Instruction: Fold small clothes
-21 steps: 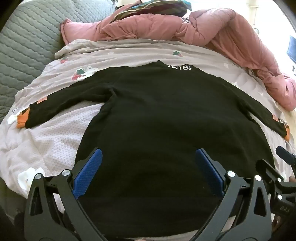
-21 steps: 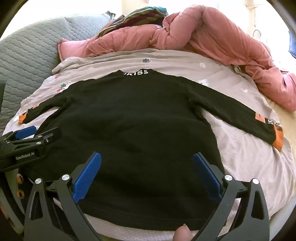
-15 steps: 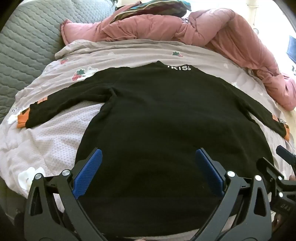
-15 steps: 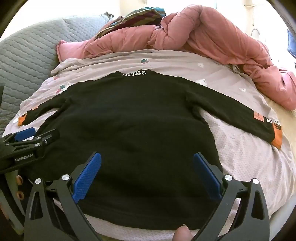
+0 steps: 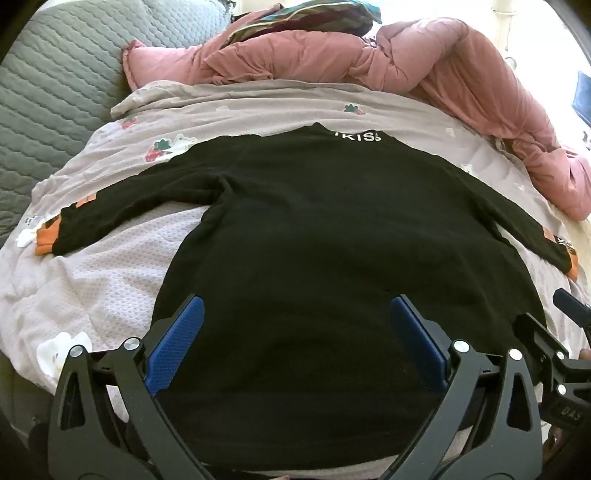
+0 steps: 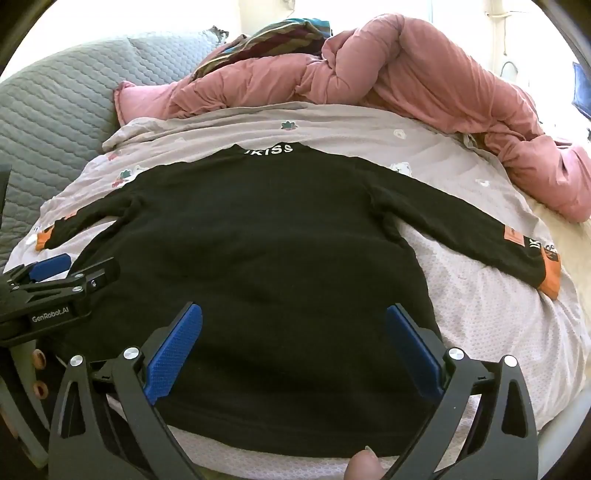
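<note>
On the bed, a black sweater (image 5: 332,251) lies flat with both sleeves spread out to the sides. White letters at its far collar (image 6: 269,150) read "KISS", with one more letter in front that is hard to read. Each sleeve ends in an orange cuff (image 6: 550,273), and the right sleeve has a small orange patch (image 6: 511,234) and some white letters too small to read. The sweater looks smooth, dark and not folded yet. It has not moved since a moment ago, and both views have only shifted a tiny bit. The left gripper (image 5: 295,339) hangs over the near left part of the sweater, its blue pads (image 5: 173,350) wide apart with nothing between them. The right gripper (image 6: 293,349) hangs over the near right part, wide apart too and holding nothing. In the right view, the side of the left gripper shows the words "GenRobot.AI" (image 6: 50,315). Under the sweater is a pale blanket (image 5: 92,288) with little flower and strawberry pictures. A puffy pink quilt (image 6: 424,81) is piled at the far side, with a striped cloth (image 5: 303,18) on top. A gray quilted cover (image 5: 48,92) lies at the far left.
</note>
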A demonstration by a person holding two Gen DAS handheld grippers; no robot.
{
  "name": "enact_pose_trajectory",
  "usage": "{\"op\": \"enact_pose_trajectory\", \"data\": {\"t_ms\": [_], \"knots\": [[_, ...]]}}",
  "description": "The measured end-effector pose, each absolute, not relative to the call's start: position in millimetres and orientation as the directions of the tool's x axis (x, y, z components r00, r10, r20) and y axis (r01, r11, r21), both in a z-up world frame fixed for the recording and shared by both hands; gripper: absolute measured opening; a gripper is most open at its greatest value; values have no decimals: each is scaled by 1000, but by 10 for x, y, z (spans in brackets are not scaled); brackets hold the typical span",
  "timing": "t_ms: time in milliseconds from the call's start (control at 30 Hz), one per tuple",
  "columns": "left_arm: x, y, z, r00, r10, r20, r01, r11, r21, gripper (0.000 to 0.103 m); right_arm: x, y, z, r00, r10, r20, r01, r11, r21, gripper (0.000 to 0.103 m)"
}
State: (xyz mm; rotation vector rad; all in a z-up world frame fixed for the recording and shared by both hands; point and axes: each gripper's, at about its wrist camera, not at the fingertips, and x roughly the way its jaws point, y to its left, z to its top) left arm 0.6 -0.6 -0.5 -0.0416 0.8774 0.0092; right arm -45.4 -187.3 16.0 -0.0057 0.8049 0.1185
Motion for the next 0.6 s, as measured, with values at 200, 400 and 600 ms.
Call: {"op": "enact_pose_trajectory", "data": {"t_ms": [200,400,600], "knots": [[5,48,30,638,-14,-770,-23,999,-37,95,-460,-1857,156,686,104,-720,-109,993,40,99],[5,50,29,639,-14,-769,-23,999,-37,95,-462,-1834,167,691,106,-715,-113,993,38,99],[3,48,30,640,-10,-768,-25,999,-34,95,-468,-1825,159,691,107,-715,-114,993,39,99]]}}
